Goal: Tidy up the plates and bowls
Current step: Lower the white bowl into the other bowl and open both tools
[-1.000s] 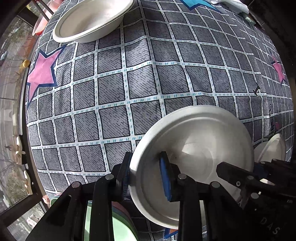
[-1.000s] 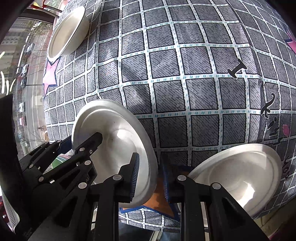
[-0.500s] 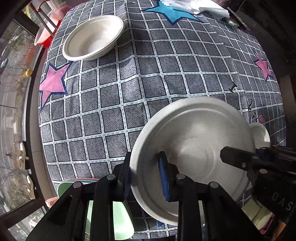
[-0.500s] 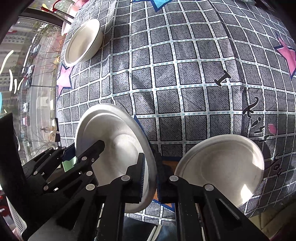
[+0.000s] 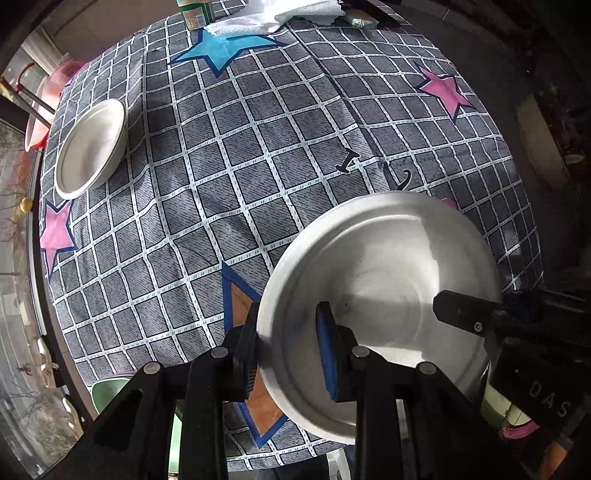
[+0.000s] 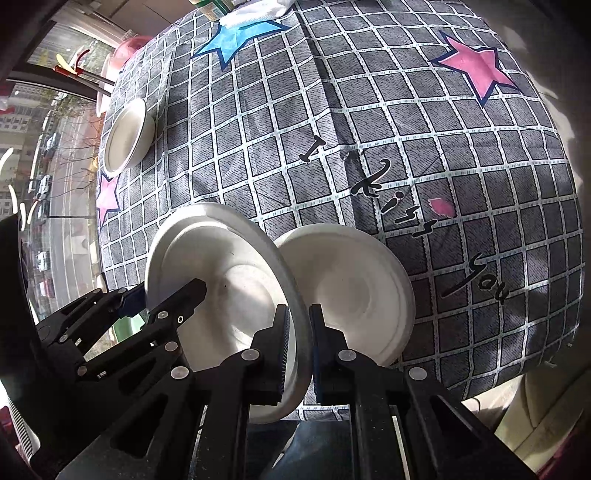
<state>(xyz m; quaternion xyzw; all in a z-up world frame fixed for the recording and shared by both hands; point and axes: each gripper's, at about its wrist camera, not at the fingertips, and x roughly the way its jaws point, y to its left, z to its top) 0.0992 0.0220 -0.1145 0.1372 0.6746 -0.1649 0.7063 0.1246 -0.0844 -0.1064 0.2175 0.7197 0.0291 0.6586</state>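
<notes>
Both grippers hold one white plate (image 5: 384, 295) above the table's near edge. My left gripper (image 5: 288, 350) is shut on its left rim. My right gripper (image 6: 297, 350) is shut on its right rim; the same plate shows in the right wrist view (image 6: 229, 295). A second white plate (image 6: 354, 291) lies on the checked tablecloth (image 6: 332, 147) just right of the held one. A white bowl (image 5: 90, 147) stands at the far left of the table and also shows in the right wrist view (image 6: 127, 136).
A green dish (image 5: 110, 391) sits below the table's near left edge. A pink tub (image 5: 44, 107) stands beyond the bowl. A jar (image 5: 195, 14) and white cloth (image 5: 280, 14) lie at the far edge. Windows are on the left.
Both grippers have risen and pulled back with the held plate, which now sits close beside the second plate. More of the far table has come into view.
</notes>
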